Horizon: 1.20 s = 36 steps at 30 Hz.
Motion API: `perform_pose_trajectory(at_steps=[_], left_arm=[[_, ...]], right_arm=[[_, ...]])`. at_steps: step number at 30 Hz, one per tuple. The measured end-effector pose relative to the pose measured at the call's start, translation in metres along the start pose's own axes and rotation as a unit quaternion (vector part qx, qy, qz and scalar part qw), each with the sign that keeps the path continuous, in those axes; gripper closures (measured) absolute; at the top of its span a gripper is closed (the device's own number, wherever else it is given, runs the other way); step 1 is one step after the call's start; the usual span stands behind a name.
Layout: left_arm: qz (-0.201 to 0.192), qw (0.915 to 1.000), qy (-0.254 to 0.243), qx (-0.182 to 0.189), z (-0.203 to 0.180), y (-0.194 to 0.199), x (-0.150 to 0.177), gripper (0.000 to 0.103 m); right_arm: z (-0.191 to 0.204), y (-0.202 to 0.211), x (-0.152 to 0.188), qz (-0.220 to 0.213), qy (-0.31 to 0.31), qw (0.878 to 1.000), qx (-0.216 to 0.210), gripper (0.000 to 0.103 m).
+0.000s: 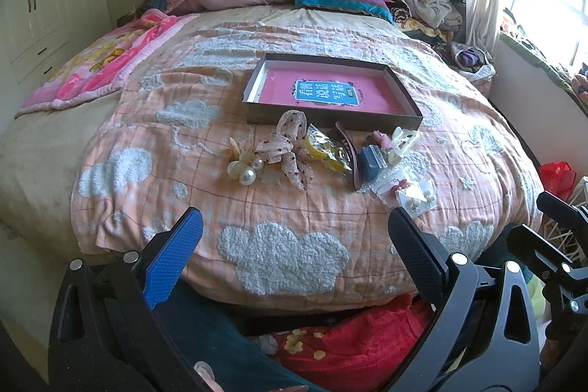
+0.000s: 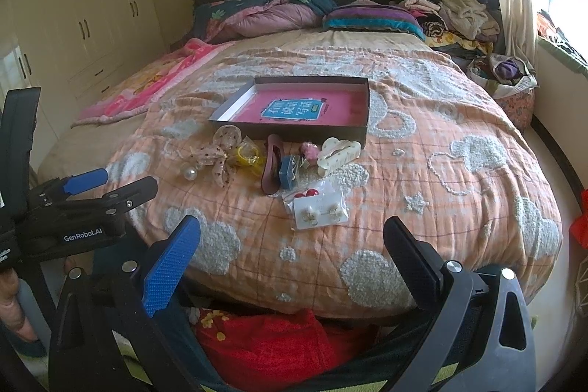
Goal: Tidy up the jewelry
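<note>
Two hand-held grippers are hovering at the foot of a bed (image 1: 121, 120) where a scatter of jewelry is waiting beside a shallow box (image 1: 332, 90). The left hand-held gripper (image 1: 294, 245) is standing wide open with nothing between its fingers, and the right hand-held gripper (image 2: 292, 250) is likewise spread wide and carrying nothing. The box, dark-walled with a pink printed sheet lining its floor, is lying on the peach quilt (image 1: 294, 201) with its fluffy cloud patches. Just in front of it, the pieces are sitting in a loose row: pearl baubles (image 1: 244, 169) at the left, a spotted fabric bow (image 1: 286, 146), a yellow packet (image 1: 325, 149), a dark curved hair clip (image 1: 351, 153), a small blue box (image 1: 373, 162), a cream claw clip (image 2: 338, 151), and earring cards (image 2: 319, 210) nearest the hand-held grippers. In the right wrist view, the left hand-held gripper is showing at the left edge, held by a hand (image 2: 11, 304).
</note>
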<state>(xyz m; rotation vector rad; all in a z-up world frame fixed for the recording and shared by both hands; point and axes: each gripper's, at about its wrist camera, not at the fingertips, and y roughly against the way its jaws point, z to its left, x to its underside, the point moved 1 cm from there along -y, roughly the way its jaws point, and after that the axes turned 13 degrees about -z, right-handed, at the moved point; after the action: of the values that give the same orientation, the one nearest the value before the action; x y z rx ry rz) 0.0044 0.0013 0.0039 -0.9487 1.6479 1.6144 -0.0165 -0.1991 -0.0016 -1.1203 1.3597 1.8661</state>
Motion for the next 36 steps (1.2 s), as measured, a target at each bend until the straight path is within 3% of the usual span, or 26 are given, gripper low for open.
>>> perform_pose_trajectory(at_steps=[19,36], left_arm=[[0.007,1.0,-0.003,-0.001,-0.005,0.0,0.001,0.008],[0.02,0.9997,0.015,-0.002,0.008,-0.041,-0.003,0.008]], right_arm=[[-0.004,-0.003,0.001,0.004,-0.002,1.0,0.001,0.004],[-0.041,-0.03,-0.005,0.018,-0.014,0.999,0.023,0.004]])
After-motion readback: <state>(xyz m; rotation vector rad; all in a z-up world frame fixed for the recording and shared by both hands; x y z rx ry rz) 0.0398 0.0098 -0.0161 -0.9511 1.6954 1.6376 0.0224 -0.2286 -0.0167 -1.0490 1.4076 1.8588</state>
